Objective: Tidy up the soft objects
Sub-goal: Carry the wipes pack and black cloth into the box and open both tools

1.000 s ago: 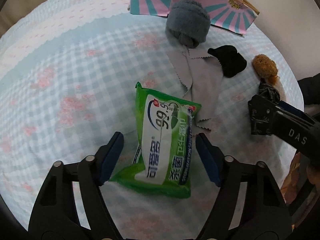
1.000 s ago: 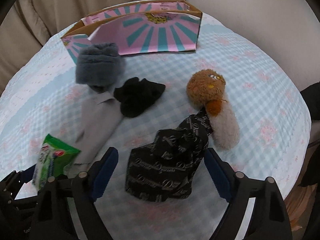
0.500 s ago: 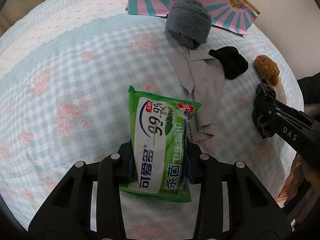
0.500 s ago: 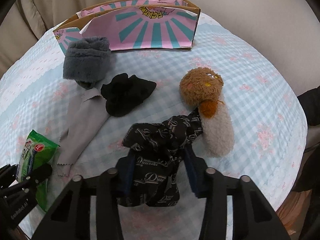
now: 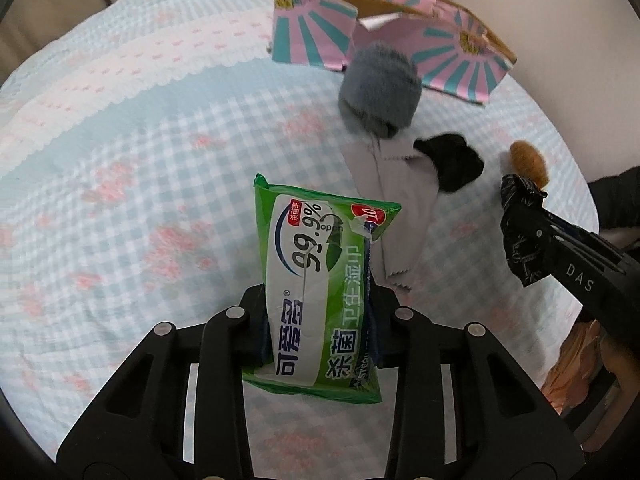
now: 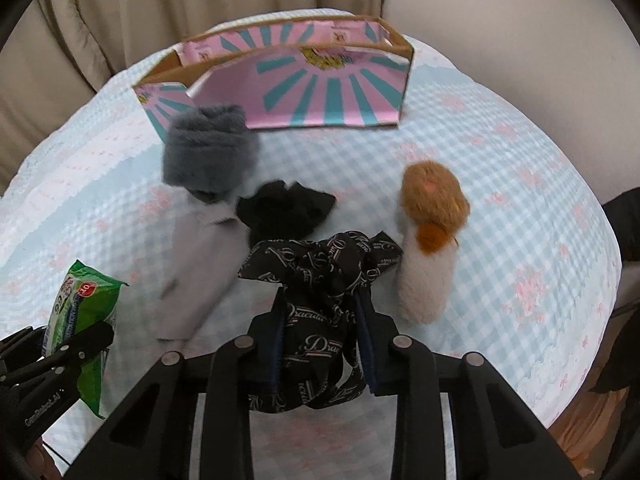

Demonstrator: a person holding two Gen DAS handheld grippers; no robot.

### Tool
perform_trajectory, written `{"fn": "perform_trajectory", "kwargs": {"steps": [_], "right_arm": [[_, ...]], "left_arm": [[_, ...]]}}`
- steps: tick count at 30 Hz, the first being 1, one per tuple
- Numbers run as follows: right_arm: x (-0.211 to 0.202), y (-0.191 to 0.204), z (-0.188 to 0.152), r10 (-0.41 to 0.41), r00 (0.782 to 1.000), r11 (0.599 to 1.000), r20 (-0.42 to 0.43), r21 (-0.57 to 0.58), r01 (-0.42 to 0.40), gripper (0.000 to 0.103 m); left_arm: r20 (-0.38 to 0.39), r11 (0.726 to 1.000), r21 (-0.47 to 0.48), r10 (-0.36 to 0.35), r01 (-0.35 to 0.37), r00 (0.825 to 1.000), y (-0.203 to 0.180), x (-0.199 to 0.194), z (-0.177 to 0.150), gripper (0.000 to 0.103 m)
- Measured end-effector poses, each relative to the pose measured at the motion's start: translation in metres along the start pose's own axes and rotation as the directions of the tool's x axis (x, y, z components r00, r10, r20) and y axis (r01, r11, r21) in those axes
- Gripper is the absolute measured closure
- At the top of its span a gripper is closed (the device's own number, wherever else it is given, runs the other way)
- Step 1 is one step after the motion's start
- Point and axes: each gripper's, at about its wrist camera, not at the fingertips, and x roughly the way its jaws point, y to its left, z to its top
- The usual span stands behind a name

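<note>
Two grips secured: left gripper (image 5: 318, 316) jaws clamped on wipes pack (image 5: 320, 276), right gripper (image 6: 322, 344) jaws clamped on black printed cloth (image 6: 320, 276). Step judged: carry. Next: lift clear, release into pink box (image 6: 320, 92).

Bag (image 6: 296, 92) behind hat (image 6: 208, 152); toy (image 6: 432, 232) right.

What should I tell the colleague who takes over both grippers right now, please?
Left gripper: shut on the green wipes pack.
Right gripper: shut on the black printed cloth.
On the checked bedspread: grey fluffy roll, light grey cloth, black sock, plush toy.
The pink paper bag stands open at the back; its inside is hidden.
Done: both picks. Left: probably drop both into the bag, then collect the other four.
</note>
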Motion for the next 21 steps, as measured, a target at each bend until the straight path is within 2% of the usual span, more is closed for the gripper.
{"fn": "perform_trajectory", "kwargs": {"steps": [6, 12, 21], "right_arm": [[-0.027, 0.005, 0.019, 0.033, 0.999, 0.999, 0.035, -0.015, -0.033, 0.075], [-0.074, 0.009, 0.046, 0.072, 0.993, 0.996, 0.095, -0.059, -0.066, 0.075], [-0.139, 0.004, 0.088, 0.100, 0.980, 0.993, 0.172, -0.084, -0.086, 0.075]], "left_arm": [[0.038, 1.000, -0.019, 0.011, -0.011, 0.999, -0.003, -0.037, 0.017, 0.072], [0.090, 0.998, -0.062, 0.020, -0.014, 0.996, -0.008, -0.078, 0.041, 0.072], [0.173, 0.998, -0.064, 0.011, 0.000, 0.985, -0.029, -0.143, 0.092, 0.072]]}}
